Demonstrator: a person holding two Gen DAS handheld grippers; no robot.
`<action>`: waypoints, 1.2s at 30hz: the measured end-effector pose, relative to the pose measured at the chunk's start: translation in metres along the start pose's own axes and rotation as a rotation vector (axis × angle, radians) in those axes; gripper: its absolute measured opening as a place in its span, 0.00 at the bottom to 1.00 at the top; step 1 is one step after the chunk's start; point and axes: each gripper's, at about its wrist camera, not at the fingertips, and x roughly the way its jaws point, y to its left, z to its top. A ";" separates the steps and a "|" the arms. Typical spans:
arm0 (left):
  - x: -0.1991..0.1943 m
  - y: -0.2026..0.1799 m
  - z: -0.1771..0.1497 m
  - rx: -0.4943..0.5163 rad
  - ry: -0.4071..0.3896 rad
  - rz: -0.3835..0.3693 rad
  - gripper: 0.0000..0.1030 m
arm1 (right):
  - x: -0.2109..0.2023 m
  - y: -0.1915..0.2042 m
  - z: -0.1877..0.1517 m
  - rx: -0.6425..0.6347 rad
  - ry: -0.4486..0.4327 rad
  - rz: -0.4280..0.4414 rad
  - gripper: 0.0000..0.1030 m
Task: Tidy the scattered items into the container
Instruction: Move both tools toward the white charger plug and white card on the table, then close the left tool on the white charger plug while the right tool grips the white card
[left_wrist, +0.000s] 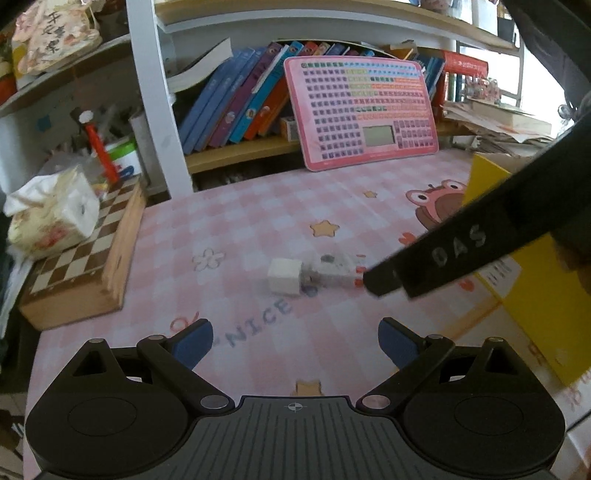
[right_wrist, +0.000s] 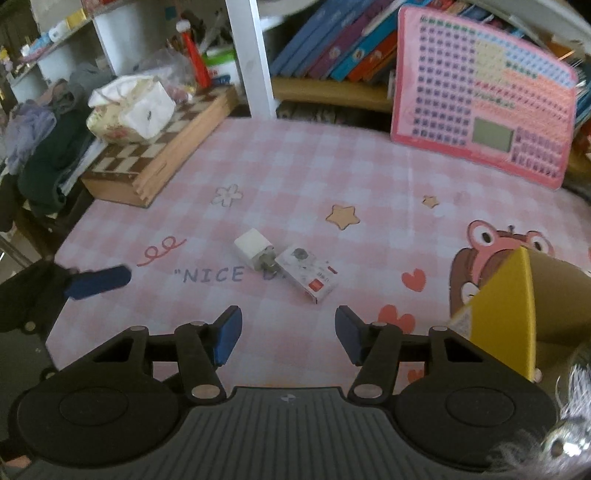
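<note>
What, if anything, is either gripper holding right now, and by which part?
Nothing is held. The left gripper and right gripper both stand open with only the mat between their pads. The white charger and small box lie untouched on the mat.

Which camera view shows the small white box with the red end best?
The right wrist view: the small white box lies sharp and unobstructed beside the white charger on the pink mat. In the left wrist view it is blurred, with the right gripper's finger crossing just beside it.

White bookshelf (left_wrist: 147, 92) behind pink-checked table (left_wrist: 240, 221)
</note>
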 end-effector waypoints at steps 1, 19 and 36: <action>0.006 0.001 0.003 -0.002 -0.003 0.000 0.95 | 0.006 -0.001 0.003 0.004 0.014 -0.001 0.53; 0.087 0.012 0.023 -0.026 0.017 -0.054 0.63 | 0.041 -0.028 0.025 0.137 0.059 -0.038 0.51; 0.070 0.034 0.011 -0.127 0.022 -0.052 0.41 | 0.090 -0.016 0.043 -0.002 0.139 -0.054 0.47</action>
